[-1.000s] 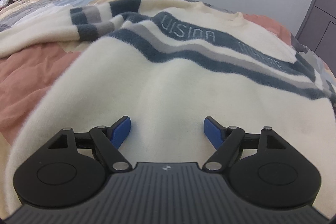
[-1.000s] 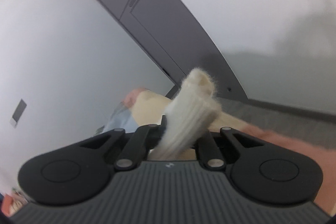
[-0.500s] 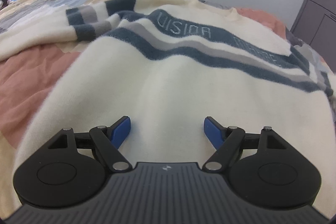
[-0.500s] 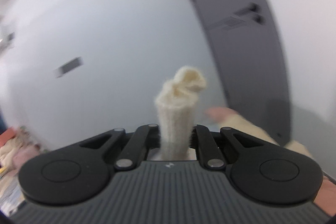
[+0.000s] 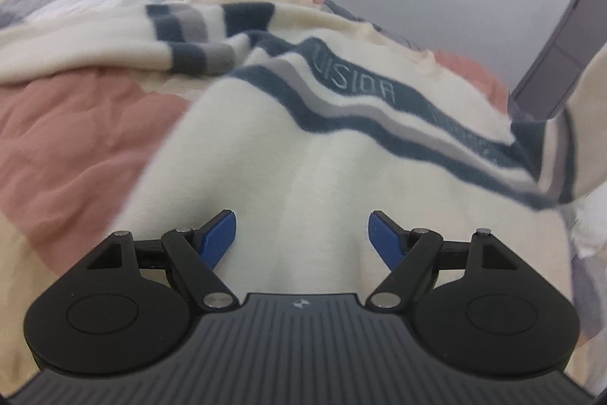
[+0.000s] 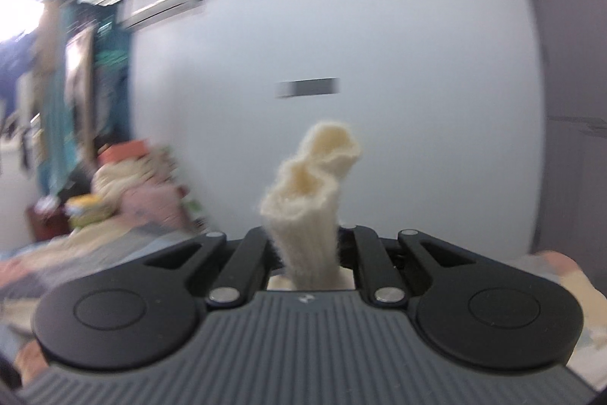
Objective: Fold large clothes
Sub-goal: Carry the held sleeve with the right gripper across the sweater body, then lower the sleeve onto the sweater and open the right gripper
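Observation:
A cream sweater (image 5: 303, 177) with dark blue and grey chest stripes lies spread on the bed in the left wrist view. My left gripper (image 5: 302, 238) hovers open just over its lower body, blue pads (image 5: 218, 238) wide apart with nothing between them. The sweater's right sleeve (image 5: 569, 139) rises off the bed at the right edge. In the right wrist view my right gripper (image 6: 309, 253) is shut on the ribbed cream cuff (image 6: 311, 200) of that sleeve, which sticks up between the fingers against the wall.
The bed has a patchwork quilt (image 5: 68, 139) in pink, yellow and blue. Piled clothes and bedding (image 6: 129, 188) sit at the far end. A dark wardrobe (image 5: 561, 63) stands at the right, a white wall (image 6: 379, 25) behind, hanging clothes (image 6: 76, 82) at far left.
My right gripper has swung with the cuff, its view sweeping from the wardrobe across the wall toward the cluttered room end. In the left view the right sleeve has lifted off the bed.

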### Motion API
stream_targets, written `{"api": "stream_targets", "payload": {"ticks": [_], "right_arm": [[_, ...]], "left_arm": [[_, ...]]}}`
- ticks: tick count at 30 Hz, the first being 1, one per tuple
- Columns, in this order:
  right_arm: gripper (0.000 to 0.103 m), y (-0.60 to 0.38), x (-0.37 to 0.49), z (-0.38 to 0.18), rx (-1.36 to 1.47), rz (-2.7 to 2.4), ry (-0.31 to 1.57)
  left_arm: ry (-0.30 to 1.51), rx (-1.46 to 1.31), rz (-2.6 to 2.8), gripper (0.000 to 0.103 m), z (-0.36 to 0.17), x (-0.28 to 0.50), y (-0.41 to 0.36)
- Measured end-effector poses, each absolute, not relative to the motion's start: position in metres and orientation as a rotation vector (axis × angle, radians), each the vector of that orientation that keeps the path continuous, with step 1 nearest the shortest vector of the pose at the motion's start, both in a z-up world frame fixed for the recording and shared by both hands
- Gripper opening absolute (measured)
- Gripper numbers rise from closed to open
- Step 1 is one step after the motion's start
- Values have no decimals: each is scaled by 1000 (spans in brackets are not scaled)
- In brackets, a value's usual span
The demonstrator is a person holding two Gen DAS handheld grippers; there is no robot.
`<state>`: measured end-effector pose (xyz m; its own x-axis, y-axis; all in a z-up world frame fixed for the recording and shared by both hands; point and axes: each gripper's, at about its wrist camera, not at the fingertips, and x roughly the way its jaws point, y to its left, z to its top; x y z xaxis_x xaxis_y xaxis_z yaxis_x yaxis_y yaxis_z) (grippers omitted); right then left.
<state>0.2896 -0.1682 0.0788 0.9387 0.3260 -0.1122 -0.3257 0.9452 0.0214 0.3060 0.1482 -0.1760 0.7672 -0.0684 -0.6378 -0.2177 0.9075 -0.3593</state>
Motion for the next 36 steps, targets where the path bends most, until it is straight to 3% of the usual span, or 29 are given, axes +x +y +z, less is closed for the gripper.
{"api": "stream_targets", "payload": {"ticks": [13, 20, 25, 28, 36], "right_arm": [[11, -33, 226, -23, -178, 566, 338], [13, -3, 220, -97, -252, 583, 519], [23, 6, 213, -121, -313, 582, 594], [38, 6, 203, -112, -333, 612, 604], [59, -24, 164, -88, -278, 683, 621]], "left_arm": [[617, -757, 109, 81, -165, 251, 232], [608, -759, 120, 81, -167, 252, 241], [601, -723, 91, 81, -169, 261, 237], [579, -711, 84, 81, -167, 264, 236], [541, -680, 56, 81, -161, 263, 226]]}}
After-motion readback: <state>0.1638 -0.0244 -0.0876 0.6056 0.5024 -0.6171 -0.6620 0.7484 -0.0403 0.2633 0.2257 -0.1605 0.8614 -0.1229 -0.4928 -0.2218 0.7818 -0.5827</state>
